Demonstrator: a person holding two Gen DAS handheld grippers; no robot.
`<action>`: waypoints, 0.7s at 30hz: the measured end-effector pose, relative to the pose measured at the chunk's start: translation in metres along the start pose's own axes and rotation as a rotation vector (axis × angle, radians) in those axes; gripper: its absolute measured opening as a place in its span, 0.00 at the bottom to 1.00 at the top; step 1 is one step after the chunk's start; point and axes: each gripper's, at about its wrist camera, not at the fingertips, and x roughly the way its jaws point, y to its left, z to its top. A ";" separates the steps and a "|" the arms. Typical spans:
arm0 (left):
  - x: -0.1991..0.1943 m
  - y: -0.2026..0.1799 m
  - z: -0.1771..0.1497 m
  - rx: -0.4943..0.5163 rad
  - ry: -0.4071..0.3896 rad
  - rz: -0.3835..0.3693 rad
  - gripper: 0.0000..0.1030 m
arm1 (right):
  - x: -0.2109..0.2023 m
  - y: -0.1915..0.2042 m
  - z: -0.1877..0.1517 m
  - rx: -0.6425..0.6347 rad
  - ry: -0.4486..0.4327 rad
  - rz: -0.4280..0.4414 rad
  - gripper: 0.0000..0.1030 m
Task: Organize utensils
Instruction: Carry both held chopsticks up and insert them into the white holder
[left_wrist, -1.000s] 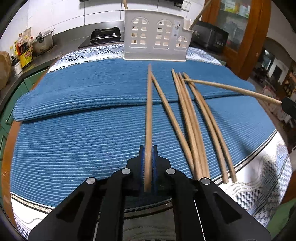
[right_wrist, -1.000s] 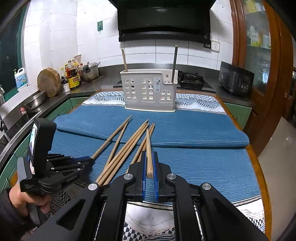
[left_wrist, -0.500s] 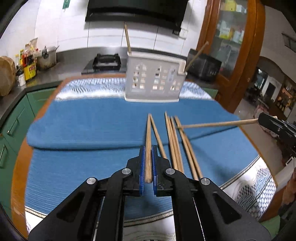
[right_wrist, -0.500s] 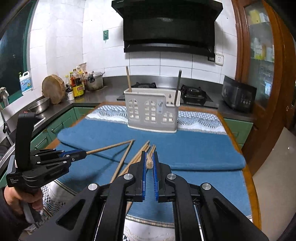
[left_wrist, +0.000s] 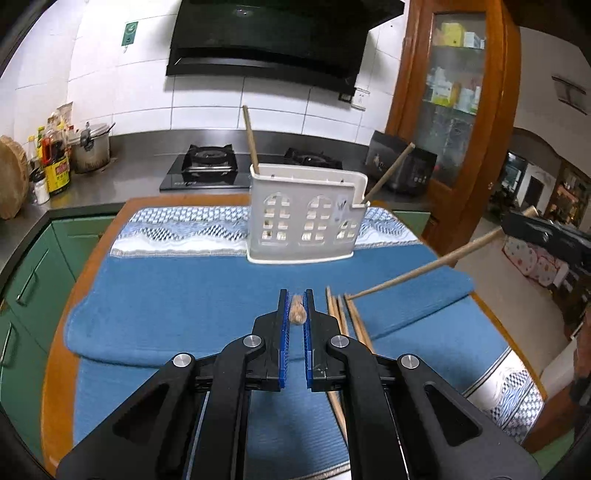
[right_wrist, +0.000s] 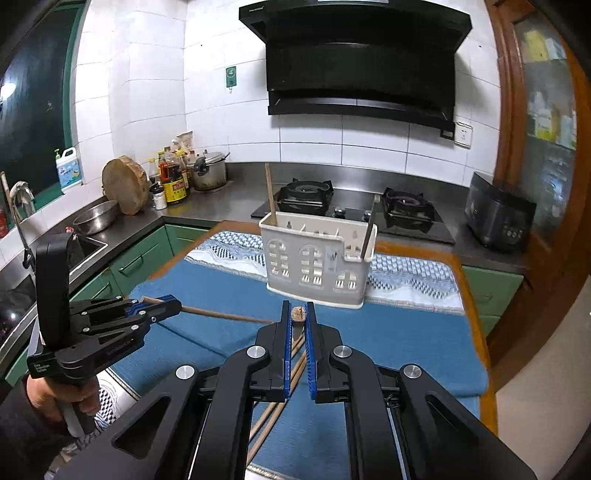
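Note:
A white slotted utensil holder (left_wrist: 306, 218) stands at the far side of the blue mat; it also shows in the right wrist view (right_wrist: 317, 266), with two wooden chopsticks upright in it. My left gripper (left_wrist: 296, 314) is shut on a wooden chopstick (left_wrist: 297, 313), seen end-on and lifted; in the right wrist view this chopstick (right_wrist: 221, 315) juts from the left gripper (right_wrist: 173, 306). My right gripper (right_wrist: 298, 317) is shut on another chopstick (right_wrist: 297, 314), also lifted; in the left wrist view it (left_wrist: 424, 269) slants down from the right gripper (left_wrist: 535, 229). Several chopsticks (left_wrist: 347, 317) lie on the mat.
The blue mat (left_wrist: 184, 295) lies over a patterned cloth on a wooden table. A gas hob (right_wrist: 354, 206), a black appliance (right_wrist: 498, 218), bottles and a pot (right_wrist: 210, 170) stand on the counter behind. A sink (right_wrist: 92, 221) is at the left.
Both grippers have lifted their chopsticks off the mat and tilted them up, so each now shows end-on between the fingers. Both views have risen towards the holder.

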 end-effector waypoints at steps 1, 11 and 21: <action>0.000 0.000 0.007 0.010 -0.006 0.002 0.05 | 0.000 -0.003 0.007 -0.005 0.001 -0.001 0.06; 0.006 -0.003 0.051 0.065 -0.015 0.005 0.05 | -0.002 -0.034 0.105 -0.040 -0.027 -0.045 0.06; 0.003 -0.005 0.093 0.086 -0.055 -0.008 0.05 | 0.054 -0.049 0.142 -0.063 0.076 -0.104 0.06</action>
